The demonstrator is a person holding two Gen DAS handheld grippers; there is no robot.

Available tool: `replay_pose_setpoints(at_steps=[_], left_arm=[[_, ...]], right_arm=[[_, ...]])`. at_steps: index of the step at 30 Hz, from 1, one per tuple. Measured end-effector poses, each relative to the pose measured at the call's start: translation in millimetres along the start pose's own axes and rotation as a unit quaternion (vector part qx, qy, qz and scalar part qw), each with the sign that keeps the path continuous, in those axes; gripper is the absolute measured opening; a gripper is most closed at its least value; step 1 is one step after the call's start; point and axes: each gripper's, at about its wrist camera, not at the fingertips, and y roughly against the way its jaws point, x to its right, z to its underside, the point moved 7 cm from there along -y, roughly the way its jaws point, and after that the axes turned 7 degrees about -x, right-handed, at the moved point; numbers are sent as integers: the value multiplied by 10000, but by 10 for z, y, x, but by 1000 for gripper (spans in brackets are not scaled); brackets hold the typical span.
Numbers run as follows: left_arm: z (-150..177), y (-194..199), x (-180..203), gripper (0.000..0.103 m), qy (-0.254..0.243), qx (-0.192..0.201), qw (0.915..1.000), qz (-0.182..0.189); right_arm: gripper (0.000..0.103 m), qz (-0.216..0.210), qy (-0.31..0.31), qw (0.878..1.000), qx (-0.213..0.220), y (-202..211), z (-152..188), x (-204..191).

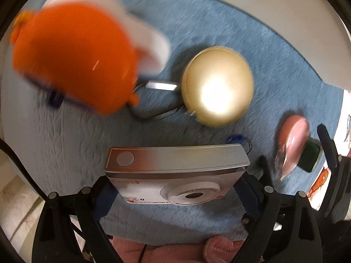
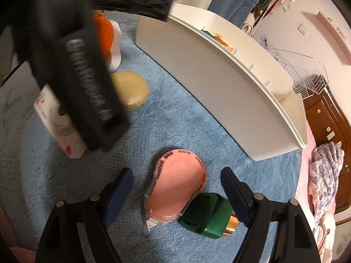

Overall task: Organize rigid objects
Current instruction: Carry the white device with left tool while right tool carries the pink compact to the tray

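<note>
My left gripper (image 1: 175, 188) is shut on a silver and white toy digital camera (image 1: 175, 171), held by its two ends above the blue mat (image 1: 65, 149). The camera also shows in the right wrist view (image 2: 59, 122), partly behind the left gripper's black body (image 2: 87, 87). My right gripper (image 2: 177, 195) is open, its fingers either side of a pink tape dispenser (image 2: 175, 192) lying on the mat. A green bottle with a gold cap (image 2: 206, 217) lies against the dispenser. A gold round case (image 1: 217, 85) lies on the mat; it also shows in the right wrist view (image 2: 131, 89).
A long white divided bin (image 2: 219, 74) stands at the back of the mat, with a colourful cube (image 2: 217, 37) in one compartment. An orange and white toy (image 1: 72, 54) stands at the mat's far left. Pink cloth (image 2: 324, 188) lies off the mat's right edge.
</note>
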Motion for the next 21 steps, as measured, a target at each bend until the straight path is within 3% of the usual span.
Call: replay_pose_setpoints(at_steps=[9, 19, 21], left_arm=[[262, -107, -238, 94, 339, -86, 9992, 208], [443, -70, -471, 94, 465, 249, 9980, 360], [478, -81, -517, 94, 482, 287, 9976, 412]], right_arm=[[75, -494, 77, 9985, -243, -50, -43, 34], [68, -865, 49, 9940, -669, -87, -88, 38], [61, -981, 1, 9920, -793, -83, -92, 16]])
